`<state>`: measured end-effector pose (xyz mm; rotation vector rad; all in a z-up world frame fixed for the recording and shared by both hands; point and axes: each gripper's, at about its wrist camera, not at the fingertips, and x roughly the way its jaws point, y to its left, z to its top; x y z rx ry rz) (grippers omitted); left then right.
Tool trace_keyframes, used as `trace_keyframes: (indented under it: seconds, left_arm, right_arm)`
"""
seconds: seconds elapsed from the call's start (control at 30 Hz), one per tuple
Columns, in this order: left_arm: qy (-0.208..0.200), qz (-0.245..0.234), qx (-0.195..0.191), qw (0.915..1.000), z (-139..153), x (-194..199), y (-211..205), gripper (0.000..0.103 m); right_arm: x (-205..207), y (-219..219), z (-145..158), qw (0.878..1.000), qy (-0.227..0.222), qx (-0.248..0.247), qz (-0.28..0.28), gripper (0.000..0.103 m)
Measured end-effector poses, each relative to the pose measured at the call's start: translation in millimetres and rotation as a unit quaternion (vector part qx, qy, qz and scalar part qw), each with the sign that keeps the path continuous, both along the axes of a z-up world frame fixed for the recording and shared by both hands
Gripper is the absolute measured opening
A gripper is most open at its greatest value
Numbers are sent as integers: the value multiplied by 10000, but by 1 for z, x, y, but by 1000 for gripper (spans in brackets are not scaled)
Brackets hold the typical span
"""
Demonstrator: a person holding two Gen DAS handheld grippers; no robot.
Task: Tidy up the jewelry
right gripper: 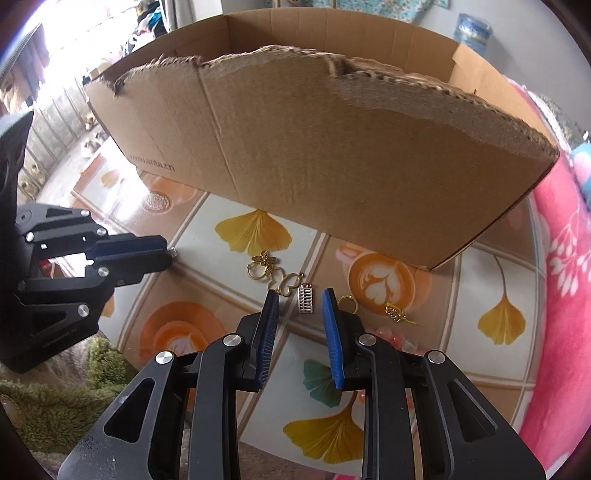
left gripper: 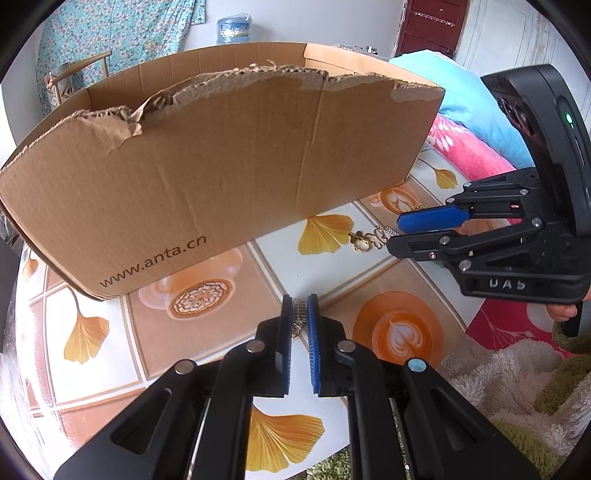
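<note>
Covering the table is a glossy cloth printed with yellow ginkgo leaves and cups of latte art. A torn-edged cardboard box stands open on it, with a web address printed on its near wall. Behind are a floral curtain, a blue water bottle and a dark red door; a pink blanket lies beside the table.

The left gripper is nearly closed, pinching a small silver jewelry piece just above the cloth. The right gripper is partly open and holds nothing; a silver rectangular charm lies on the cloth between its fingertips. Gold charms lie scattered just beyond, near the box.
</note>
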<state>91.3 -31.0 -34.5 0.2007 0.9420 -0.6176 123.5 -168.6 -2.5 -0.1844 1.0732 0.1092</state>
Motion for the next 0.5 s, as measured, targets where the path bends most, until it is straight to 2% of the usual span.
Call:
trace_keyframes:
  seconds: [0.17, 0.5]
  left_arm:
    - [0, -8, -38, 10000, 0, 0, 2, 8]
    - [-3, 0, -46, 10000, 1, 0, 1, 8]
  right_arm:
    - [1, 9, -2, 10000, 70, 54, 36, 4]
    - [-19, -1, -1, 9992, 272, 267, -138, 3]
